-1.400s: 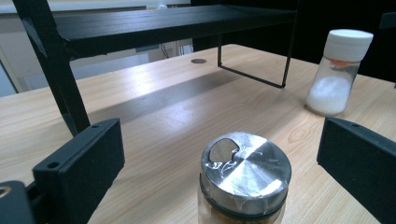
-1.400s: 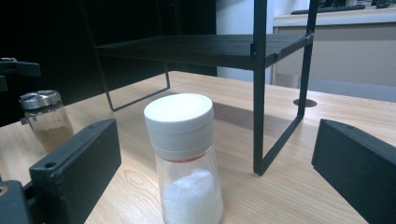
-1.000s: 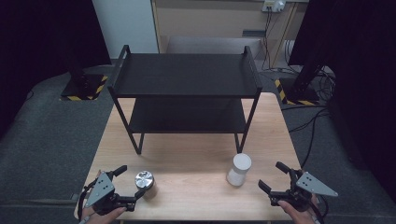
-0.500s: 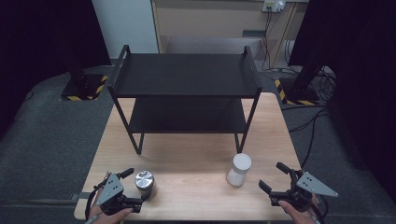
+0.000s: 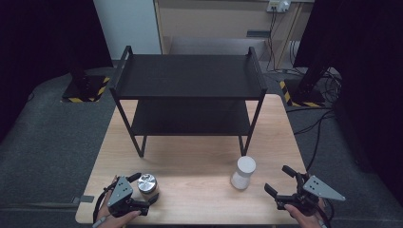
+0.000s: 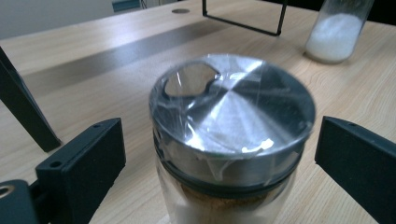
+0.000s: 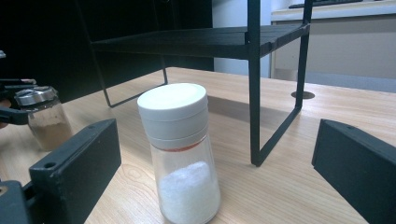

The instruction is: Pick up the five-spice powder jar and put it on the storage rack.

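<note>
Left gripper (image 5: 139, 190) now moved in, jaws spread wide either side of metal-lidded spice jar (image 6: 231, 140) near table's (image 5: 190, 156) front edge; grasp next, likely. Right gripper (image 5: 281, 183) agape, short of white-capped salt shaker (image 5: 243, 172).

- A black two-tier shelf rack (image 5: 190, 95) stands on the far half of the wooden worktop (image 5: 199, 199), its legs set near the far edge and around mid-worktop.
- Grey carpet floor (image 5: 47, 142) surrounds the worktop.
- Two black stands with yellow-black striped bases (image 5: 85, 90) sit beyond the far corners.
- Cables (image 5: 323, 123) trail on the floor past the right edge.
</note>
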The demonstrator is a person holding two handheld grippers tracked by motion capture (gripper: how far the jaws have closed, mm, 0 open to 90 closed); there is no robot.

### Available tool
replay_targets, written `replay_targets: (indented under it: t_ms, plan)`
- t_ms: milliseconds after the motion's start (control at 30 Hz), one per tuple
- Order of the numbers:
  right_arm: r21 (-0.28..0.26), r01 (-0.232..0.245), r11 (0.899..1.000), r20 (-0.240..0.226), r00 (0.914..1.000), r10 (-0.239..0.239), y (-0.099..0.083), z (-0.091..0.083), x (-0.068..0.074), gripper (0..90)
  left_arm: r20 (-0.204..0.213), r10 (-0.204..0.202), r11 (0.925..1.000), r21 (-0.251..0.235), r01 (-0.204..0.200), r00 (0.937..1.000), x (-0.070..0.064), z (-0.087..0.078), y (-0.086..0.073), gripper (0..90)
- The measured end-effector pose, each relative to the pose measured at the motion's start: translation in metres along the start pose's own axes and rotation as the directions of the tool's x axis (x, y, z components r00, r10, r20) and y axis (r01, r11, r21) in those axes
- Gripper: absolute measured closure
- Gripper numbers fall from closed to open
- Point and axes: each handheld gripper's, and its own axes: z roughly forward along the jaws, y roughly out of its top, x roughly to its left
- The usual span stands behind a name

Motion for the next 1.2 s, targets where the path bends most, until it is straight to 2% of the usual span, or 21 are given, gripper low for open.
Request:
replay_targets:
  t_ms: [333,433,667,700,900,1167,1200]
  plan:
    - [0.003,-0.003,1.000,0.003,1.0000,0.003,-0.001,-0.001,-0.001,1.8,0.000,-0.006,0.9996,0.029,0.006,1.0000,0.002,0.004,0.001,5.0]
    - [0.004,-0.002,1.000,0.002,1.0000,0.002,-0.001,-0.001,-0.001,1.8,0.005,-0.005,0.9994,0.033,0.005,1.0000,0.003,0.004,0.001,9.7]
    - [0.002,-0.003,1.000,0.003,1.0000,0.003,0.000,-0.002,-0.001,1.8,0.031,0.000,0.9998,0.019,-0.001,0.9995,0.008,0.001,-0.002,28.9]
    - [0.002,-0.003,1.000,0.002,1.0000,0.003,0.000,-0.002,-0.001,1.8,0.031,0.012,0.9998,0.016,-0.012,0.9995,0.007,0.001,-0.002,29.5]
    - [0.000,-0.003,1.000,0.003,1.0000,0.003,-0.001,-0.002,-0.001,1.8,0.033,0.009,0.9996,0.025,-0.010,0.9994,0.007,0.001,0.001,29.7]
    - [-0.004,-0.005,1.000,-0.005,1.0000,0.005,0.000,-0.002,-0.001,2.1,0.074,-0.006,1.0000,0.004,0.005,0.9973,0.012,-0.006,0.014,29.8]
    - [-0.003,-0.006,1.000,-0.007,1.0000,0.006,0.000,-0.002,-0.002,2.1,0.099,0.000,1.0000,-0.001,0.000,0.9951,0.014,-0.007,0.021,29.9]
